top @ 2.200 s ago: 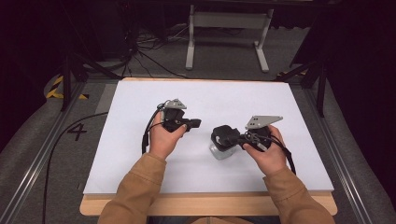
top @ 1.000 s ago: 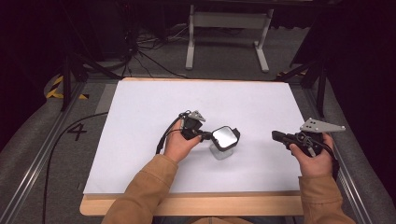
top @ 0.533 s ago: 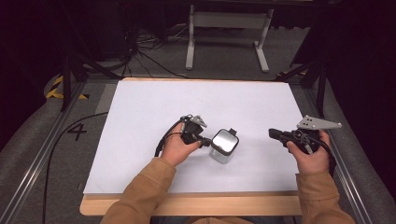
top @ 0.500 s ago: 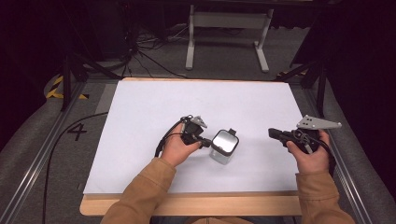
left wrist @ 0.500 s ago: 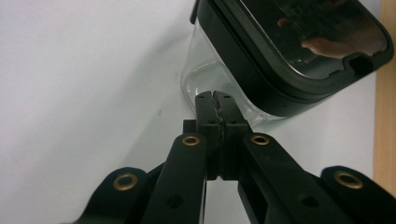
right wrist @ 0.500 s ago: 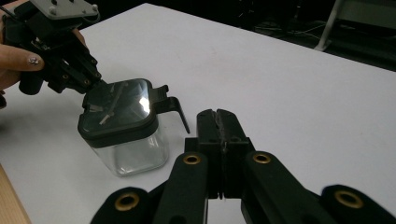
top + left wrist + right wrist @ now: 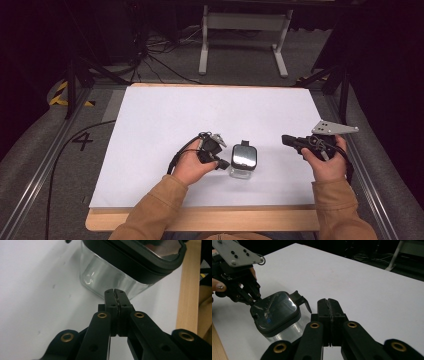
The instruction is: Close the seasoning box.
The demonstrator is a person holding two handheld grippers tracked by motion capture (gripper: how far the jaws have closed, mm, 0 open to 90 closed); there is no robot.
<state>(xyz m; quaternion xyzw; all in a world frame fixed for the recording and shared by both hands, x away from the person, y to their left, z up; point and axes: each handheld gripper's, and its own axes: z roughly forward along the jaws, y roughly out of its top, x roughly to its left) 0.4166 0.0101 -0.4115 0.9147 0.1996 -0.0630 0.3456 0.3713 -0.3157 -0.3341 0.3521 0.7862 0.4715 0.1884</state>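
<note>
Glass container (image 7: 243, 161) with black lid on table (image 7: 150, 120); left gripper (image 7: 223, 163) pressed together, perhaps touching it; right gripper (image 7: 285, 139) pressed together, apart.

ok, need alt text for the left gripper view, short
The left gripper, its black jaws shut with nothing between them, points at the clear glass wall of a container with a dark lid. The container stands on a white table whose wooden edge shows at right.

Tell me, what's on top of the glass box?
A dark lid covers the glass box, with a latch tab sticking out on one side. The clear walls look empty, but the lid hides the upper inside.
</note>
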